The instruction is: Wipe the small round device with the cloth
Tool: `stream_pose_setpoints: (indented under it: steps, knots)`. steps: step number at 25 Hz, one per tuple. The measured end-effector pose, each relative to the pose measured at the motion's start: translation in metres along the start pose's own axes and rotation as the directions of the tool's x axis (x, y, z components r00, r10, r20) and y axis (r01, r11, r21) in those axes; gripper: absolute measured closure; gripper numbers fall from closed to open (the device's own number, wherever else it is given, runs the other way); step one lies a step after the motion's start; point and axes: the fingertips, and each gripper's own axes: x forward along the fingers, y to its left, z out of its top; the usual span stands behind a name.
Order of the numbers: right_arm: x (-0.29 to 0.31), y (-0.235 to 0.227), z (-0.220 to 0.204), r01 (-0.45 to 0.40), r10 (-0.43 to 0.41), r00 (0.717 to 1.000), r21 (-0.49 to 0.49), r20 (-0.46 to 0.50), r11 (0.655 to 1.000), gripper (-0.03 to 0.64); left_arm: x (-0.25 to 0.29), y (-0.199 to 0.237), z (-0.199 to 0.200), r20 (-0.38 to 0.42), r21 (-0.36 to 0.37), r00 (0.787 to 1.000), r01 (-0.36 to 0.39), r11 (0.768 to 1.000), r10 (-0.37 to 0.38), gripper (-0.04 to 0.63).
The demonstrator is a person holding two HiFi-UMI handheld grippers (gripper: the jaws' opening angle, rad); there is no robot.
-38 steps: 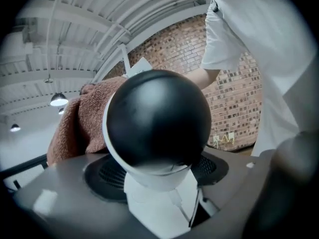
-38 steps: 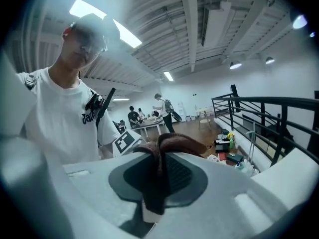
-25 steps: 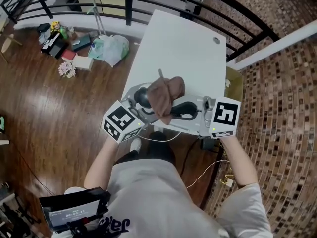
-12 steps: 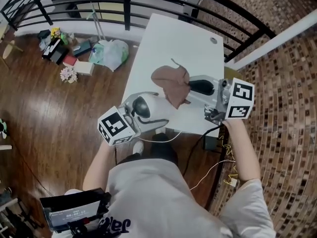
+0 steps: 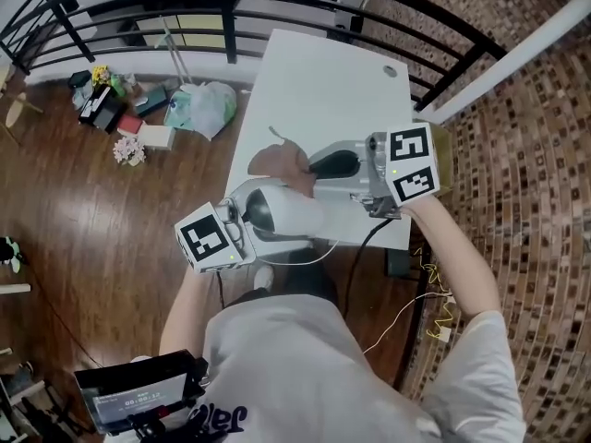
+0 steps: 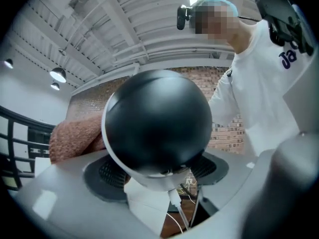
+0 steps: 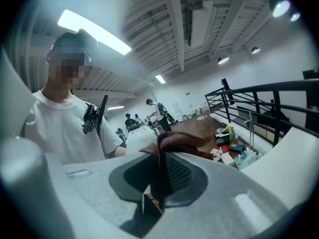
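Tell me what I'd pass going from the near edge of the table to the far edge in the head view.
small round device → cloth → round hole in the tabletop

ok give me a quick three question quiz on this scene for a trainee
1. True or false: the right gripper is shut on the brown cloth.
2. What does the left gripper hold between its jaws? A a mug; B the small round device; C nothing.
3. Fill in: the table top is ___ in colour.
Key: 1 true; 2 B; 3 white.
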Motion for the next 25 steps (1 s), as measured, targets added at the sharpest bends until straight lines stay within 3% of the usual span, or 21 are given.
stream_pose_setpoints:
  steps: [4, 9, 11, 13, 16, 19, 22, 25]
  knots:
    - [-0.009, 0.016, 0.005, 0.013, -0.014, 1.000, -0.058, -0.023, 0.998, 0.581, 0.003, 0.011, -0.001, 0.012, -0.050, 0.998, -0.059, 0.997, 0.059, 0.196]
    - [-0.001, 0.056, -0.011, -0.047, 0.037, 0.994, -0.102, -0.100, 0.994, 0.581, 0.003, 0.034, -0.005, 0.034, -0.135, 0.987, -0.149, 0.980, 0.155, 0.196]
    - [0.009, 0.064, -0.027, -0.043, 0.025, 0.989, -0.117, -0.149, 0.992, 0.581, 0.003, 0.037, -0.009, 0.017, -0.136, 0.986, -0.163, 0.977, 0.167, 0.196]
    - [0.009, 0.063, -0.032, -0.033, 0.019, 0.991, -0.102, -0.136, 0.994, 0.581, 0.005, 0.036, -0.015, 0.001, -0.137, 0.987, -0.157, 0.978, 0.158, 0.195]
    - [-0.009, 0.050, -0.014, 0.001, -0.001, 1.000, -0.033, 0.006, 0.999, 0.581, 0.004, 0.025, -0.011, 0.021, -0.143, 0.994, -0.100, 0.985, 0.104, 0.195]
    - [-0.043, 0.018, 0.006, 0.107, -0.110, 0.986, 0.030, 0.123, 0.994, 0.581, 0.005, 0.003, 0.002, 0.063, -0.087, 0.998, 0.010, 0.996, -0.005, 0.195]
    - [-0.058, 0.001, 0.003, 0.137, -0.144, 0.982, 0.064, 0.119, 0.989, 0.581, 0.011, -0.019, 0.021, 0.122, -0.037, 0.986, 0.117, 0.992, -0.112, 0.195]
    - [-0.045, 0.006, -0.005, 0.053, -0.063, 0.993, 0.095, 0.103, 0.994, 0.581, 0.015, -0.029, 0.031, 0.144, -0.012, 0.976, 0.167, 0.986, -0.164, 0.195]
